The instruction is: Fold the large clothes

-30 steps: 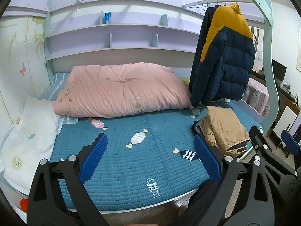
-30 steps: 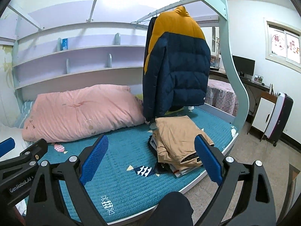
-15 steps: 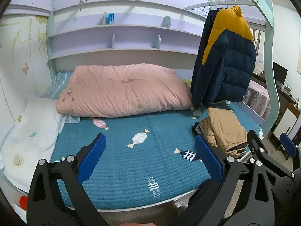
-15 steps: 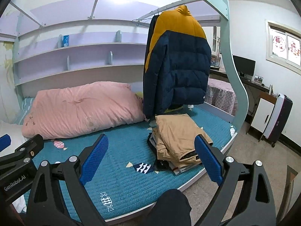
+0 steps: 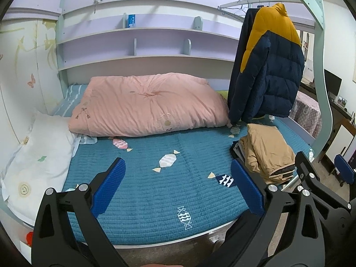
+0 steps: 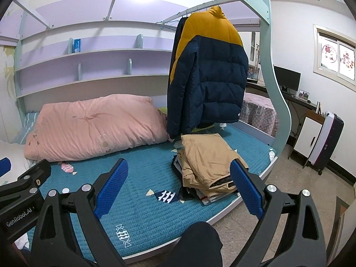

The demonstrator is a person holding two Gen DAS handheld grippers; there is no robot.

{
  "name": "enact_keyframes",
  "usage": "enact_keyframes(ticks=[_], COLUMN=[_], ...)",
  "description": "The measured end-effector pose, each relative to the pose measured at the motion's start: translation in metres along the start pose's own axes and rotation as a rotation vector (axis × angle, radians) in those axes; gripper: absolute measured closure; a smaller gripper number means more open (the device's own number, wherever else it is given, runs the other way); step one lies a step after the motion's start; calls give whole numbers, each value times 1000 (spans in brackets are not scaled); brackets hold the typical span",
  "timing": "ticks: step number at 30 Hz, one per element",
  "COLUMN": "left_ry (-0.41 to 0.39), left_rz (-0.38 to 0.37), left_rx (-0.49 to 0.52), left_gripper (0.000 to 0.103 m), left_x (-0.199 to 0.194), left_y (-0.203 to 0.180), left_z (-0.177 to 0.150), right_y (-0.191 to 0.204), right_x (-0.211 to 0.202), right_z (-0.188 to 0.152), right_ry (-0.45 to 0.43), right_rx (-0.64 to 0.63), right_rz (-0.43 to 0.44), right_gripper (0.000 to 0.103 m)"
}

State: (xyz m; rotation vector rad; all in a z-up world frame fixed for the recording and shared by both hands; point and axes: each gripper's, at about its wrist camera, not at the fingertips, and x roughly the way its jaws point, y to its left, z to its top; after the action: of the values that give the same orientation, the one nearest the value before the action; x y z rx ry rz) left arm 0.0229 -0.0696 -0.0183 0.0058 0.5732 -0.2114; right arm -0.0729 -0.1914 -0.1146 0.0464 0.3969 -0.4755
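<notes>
A navy and yellow puffer jacket (image 5: 271, 71) (image 6: 209, 75) hangs from a rail at the bed's right end. Below it a folded tan garment (image 5: 267, 153) (image 6: 207, 158) lies on top of a stack of clothes on the teal bedspread (image 5: 155, 178) (image 6: 142, 200). My left gripper (image 5: 178, 187) is open over the front of the bed, holding nothing. My right gripper (image 6: 180, 187) is open too, empty, just short of the stack. In the right wrist view the left gripper's body shows at the left edge.
A pink folded duvet (image 5: 146, 104) lies across the back of the bed and a white pillow (image 5: 37, 155) at the left. Shelves (image 5: 138, 42) run along the back wall. Right of the bed are a curved bed post (image 6: 273, 89), a desk with a monitor (image 6: 287, 80) and a suitcase (image 6: 327, 140).
Both grippers stay open and empty. Both views have drifted slightly, with the bed and jacket shifting a little in frame.
</notes>
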Motion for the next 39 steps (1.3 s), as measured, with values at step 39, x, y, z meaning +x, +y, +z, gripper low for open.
enact_keyframes(ticks=[39], left_ry=[5], left_rz=[-21], left_rx=[24], left_gripper=[7], left_x=[-10], left_y=[2], left_z=[-4], right_y=[-1], right_x=[-17], right_z=[-10], right_ry=[16], right_rx=[16], right_rz=[-22], right_gripper=[13])
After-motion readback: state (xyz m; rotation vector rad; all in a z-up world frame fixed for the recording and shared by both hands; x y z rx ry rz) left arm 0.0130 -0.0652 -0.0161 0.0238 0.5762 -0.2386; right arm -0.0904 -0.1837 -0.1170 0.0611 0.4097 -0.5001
